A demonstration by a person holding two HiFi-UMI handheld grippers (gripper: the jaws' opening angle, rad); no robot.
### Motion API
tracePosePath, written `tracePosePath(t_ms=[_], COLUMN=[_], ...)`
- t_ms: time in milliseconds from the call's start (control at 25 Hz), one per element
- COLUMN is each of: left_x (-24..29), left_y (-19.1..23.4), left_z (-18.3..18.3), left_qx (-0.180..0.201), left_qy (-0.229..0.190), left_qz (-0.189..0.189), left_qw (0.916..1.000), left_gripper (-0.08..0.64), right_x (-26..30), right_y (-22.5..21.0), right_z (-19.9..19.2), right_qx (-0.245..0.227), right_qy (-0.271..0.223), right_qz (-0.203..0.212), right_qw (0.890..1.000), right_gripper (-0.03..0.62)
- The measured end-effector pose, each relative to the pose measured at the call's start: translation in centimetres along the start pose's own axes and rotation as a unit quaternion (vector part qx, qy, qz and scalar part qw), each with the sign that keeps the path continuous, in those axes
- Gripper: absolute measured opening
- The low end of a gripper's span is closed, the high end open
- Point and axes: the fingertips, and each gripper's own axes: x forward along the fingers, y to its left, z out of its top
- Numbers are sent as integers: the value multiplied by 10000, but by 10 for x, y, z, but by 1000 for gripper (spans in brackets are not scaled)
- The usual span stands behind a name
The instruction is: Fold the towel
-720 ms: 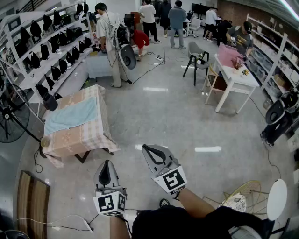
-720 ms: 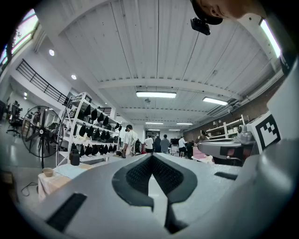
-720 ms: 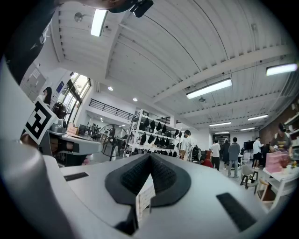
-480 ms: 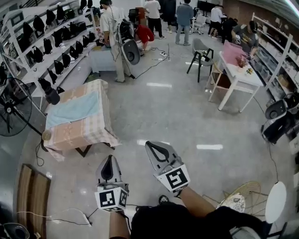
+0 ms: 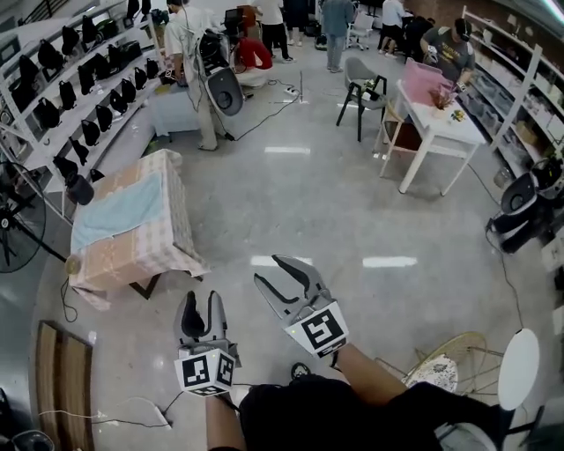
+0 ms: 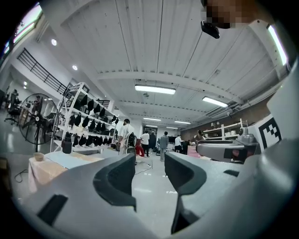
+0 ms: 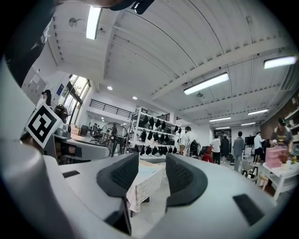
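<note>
Both grippers are held out level over the shiny floor [image 5: 317, 203], with nothing in either. The left gripper [image 5: 201, 298] has its jaws apart, and only floor shows between them. The right gripper [image 5: 267, 269] is spread open too; looking along it, the counter sits far off in the gap. The pale blue towel [image 5: 116, 211] lies spread flat on that counter [image 5: 167, 242], which is draped in a checked cloth. The counter stands well apart from the grippers, off to the left, near a standing fan [image 5: 16, 225] and shelves [image 5: 79, 79] of black items. People [image 5: 335, 26] stand about at the back of the room.
</note>
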Motion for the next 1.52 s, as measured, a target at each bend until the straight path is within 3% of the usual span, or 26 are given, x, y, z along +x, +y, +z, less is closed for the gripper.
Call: tracePosePath(t_ms=[320,520,920,1360,1520], left_x=[29,55,149,291,319], left_y=[-36,-27,57,171,215], left_z=[-19,-26,-22,0,-8], left_qx=[144,120,-30,-100,-129], left_qy=[215,262,56,109,238], left_qz=[-133,-120,-75,-501,-405], left_qw=[9996,9995,10000,9986,9988], left_gripper=[181,181,181,185,210], right_x=[-22,-1,119,299,353], right_y=[-47,-62,-93,-126,-123], right_z=[-27,-39,-48,-50,-63], right_qx=[150,211,41,2,-49], right_qy=[103,125,188,415,541], right_qz=[-212,-237,-280,-343,-200], right_qw=[9996,9994,9994,9985,9983], right_gripper=[195,195,195,213,219])
